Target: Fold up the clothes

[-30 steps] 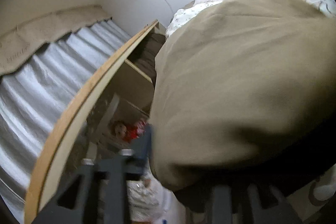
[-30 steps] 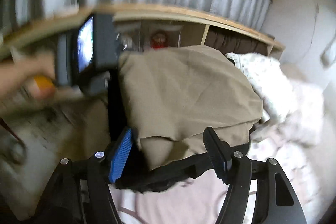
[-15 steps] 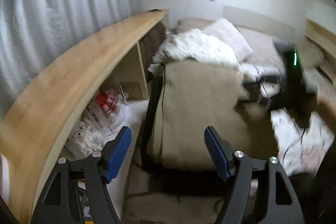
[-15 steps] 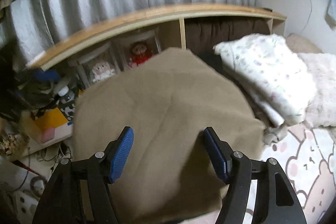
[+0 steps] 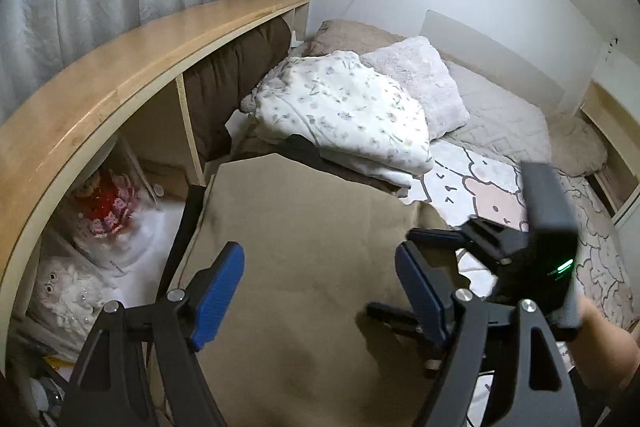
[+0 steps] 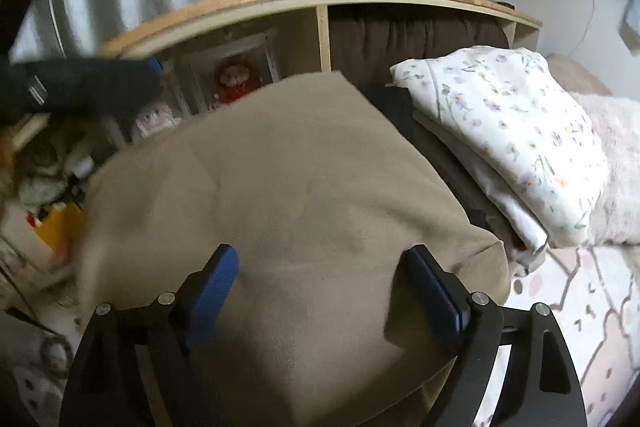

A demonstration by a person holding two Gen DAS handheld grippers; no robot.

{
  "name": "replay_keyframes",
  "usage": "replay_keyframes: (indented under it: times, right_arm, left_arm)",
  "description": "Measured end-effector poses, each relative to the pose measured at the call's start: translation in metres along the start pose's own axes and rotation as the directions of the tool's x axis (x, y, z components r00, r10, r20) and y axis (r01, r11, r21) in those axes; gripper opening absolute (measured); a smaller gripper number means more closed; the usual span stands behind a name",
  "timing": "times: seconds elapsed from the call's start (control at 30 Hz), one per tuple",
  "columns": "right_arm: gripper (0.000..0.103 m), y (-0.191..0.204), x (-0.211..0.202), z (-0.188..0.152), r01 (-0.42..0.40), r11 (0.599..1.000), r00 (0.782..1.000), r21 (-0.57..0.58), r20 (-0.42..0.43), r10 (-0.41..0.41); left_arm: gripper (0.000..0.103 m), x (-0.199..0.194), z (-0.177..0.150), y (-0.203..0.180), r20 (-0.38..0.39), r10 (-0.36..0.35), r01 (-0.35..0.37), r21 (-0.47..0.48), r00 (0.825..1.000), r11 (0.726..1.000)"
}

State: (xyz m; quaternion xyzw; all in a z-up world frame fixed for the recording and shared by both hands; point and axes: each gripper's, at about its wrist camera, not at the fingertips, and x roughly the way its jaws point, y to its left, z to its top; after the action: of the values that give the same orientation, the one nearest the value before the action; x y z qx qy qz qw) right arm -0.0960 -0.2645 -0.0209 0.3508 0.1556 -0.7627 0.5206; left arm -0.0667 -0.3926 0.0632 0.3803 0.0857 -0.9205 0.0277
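Note:
A folded tan garment (image 5: 304,267) lies flat on the bed, over a dark garment whose edge (image 5: 182,235) shows at its left side. It fills the middle of the right wrist view (image 6: 288,211) too. My left gripper (image 5: 320,287) hovers over the tan garment, open and empty. My right gripper (image 6: 326,291) is also open and empty above the garment's near part. The right gripper's body (image 5: 544,247) shows blurred at the right of the left wrist view.
A wooden shelf (image 5: 120,67) with dolls (image 5: 104,203) and a brown cushion runs along the bed's left. A floral folded quilt (image 5: 344,115) and a pale fluffy pillow (image 5: 416,79) lie behind the garment. A cartoon-print sheet (image 5: 492,195) covers the bed at right.
A second ago the tan garment was lifted close to the left camera. Now it lies flat, and both grippers are open above it.

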Motion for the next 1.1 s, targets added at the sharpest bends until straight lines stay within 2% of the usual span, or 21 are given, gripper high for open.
replay_keyframes:
  times: [0.07,0.13,0.17,0.2,0.23,0.27,0.43,0.5,0.63,1.1]
  right_arm:
    - [0.087,-0.011,-0.024,-0.002,-0.031,0.999,0.999,0.031,0.029,0.030]
    - [0.088,-0.016,-0.050,-0.007,-0.014,0.999,0.997,0.034,0.079,0.011]
    - [0.088,-0.017,-0.060,-0.010,0.005,0.999,0.995,0.034,0.101,-0.009]
    - [0.089,-0.018,-0.070,-0.013,0.024,0.999,0.991,0.037,0.127,-0.029]
    - [0.093,-0.019,-0.077,-0.016,0.034,0.999,0.991,0.041,0.130,-0.039]
    - [0.103,-0.020,-0.084,-0.019,0.041,0.998,0.991,0.045,0.127,-0.046]
    - [0.103,-0.027,-0.116,-0.037,0.069,0.997,0.982,0.045,0.171,-0.076]
    - [0.103,-0.028,-0.123,-0.041,0.075,0.996,0.984,0.040,0.160,-0.081]
    - [0.103,-0.032,-0.145,-0.052,0.103,0.994,0.977,0.032,0.182,-0.108]
    - [0.103,-0.065,-0.247,-0.120,0.173,0.978,0.941,0.112,0.276,-0.198]
  left_arm:
    - [0.078,-0.004,-0.003,-0.003,0.022,0.044,-0.044,0.011,0.999,0.999]
    - [0.078,-0.008,-0.005,-0.006,0.042,0.103,-0.103,0.018,0.994,0.994]
    - [0.084,-0.012,-0.006,-0.009,0.053,0.131,-0.132,0.018,0.990,0.991]
    - [0.097,-0.018,-0.008,-0.011,0.068,0.158,-0.159,0.013,0.985,0.987]
    - [0.102,-0.027,-0.012,-0.015,0.095,0.182,-0.182,-0.003,0.979,0.983]
    - [0.103,-0.032,-0.014,-0.017,0.117,0.199,-0.199,-0.017,0.973,0.980]
    - [0.103,-0.065,-0.030,-0.038,0.190,0.230,-0.222,-0.063,0.954,0.973]
    - [0.103,-0.074,-0.036,-0.050,0.206,0.237,-0.227,-0.071,0.949,0.971]
    - [0.103,-0.089,-0.048,-0.076,0.245,0.285,-0.269,-0.096,0.927,0.958]
    - [0.103,-0.095,-0.086,-0.162,0.264,0.310,-0.297,-0.089,0.913,0.951]
